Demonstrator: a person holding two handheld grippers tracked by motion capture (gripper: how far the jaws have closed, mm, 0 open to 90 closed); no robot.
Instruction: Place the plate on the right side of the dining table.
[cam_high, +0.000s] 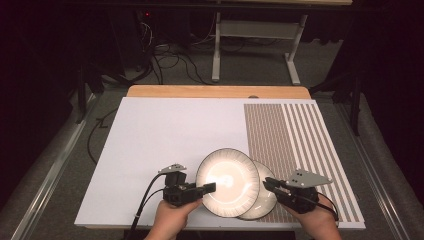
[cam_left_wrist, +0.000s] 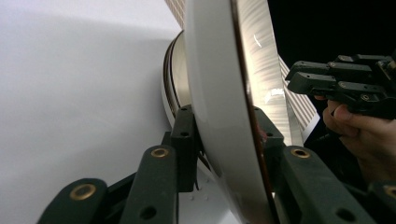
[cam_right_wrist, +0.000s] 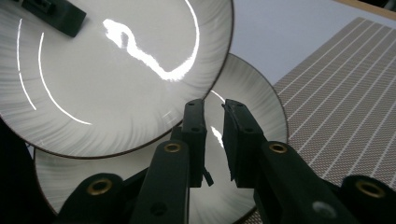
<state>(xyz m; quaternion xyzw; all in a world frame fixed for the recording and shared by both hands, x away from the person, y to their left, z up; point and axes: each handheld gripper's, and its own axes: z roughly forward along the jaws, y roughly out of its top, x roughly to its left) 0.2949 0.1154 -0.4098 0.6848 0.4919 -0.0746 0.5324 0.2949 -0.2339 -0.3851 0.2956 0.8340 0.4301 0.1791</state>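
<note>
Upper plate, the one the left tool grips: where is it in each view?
High view: upper plate bottom centre, overlapping the lower plate.
Left gripper view: edge-on, centre, between the jaws.
Right gripper view: upper left.
Shared landmark: striped mat.

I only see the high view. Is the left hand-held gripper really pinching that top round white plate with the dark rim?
Observer: Yes. In the left gripper view, the left hand-held gripper has one pad on each face of the top round white plate, at its rim.
Operator: Is the right one holding something?
Observer: No. In the right gripper view, the right hand-held gripper has its jaws a narrow gap apart, with nothing between them.
Operator: What is it pointing at?
Observer: The lower round white plate, whose streaked face lies right beyond its jaws.
</note>
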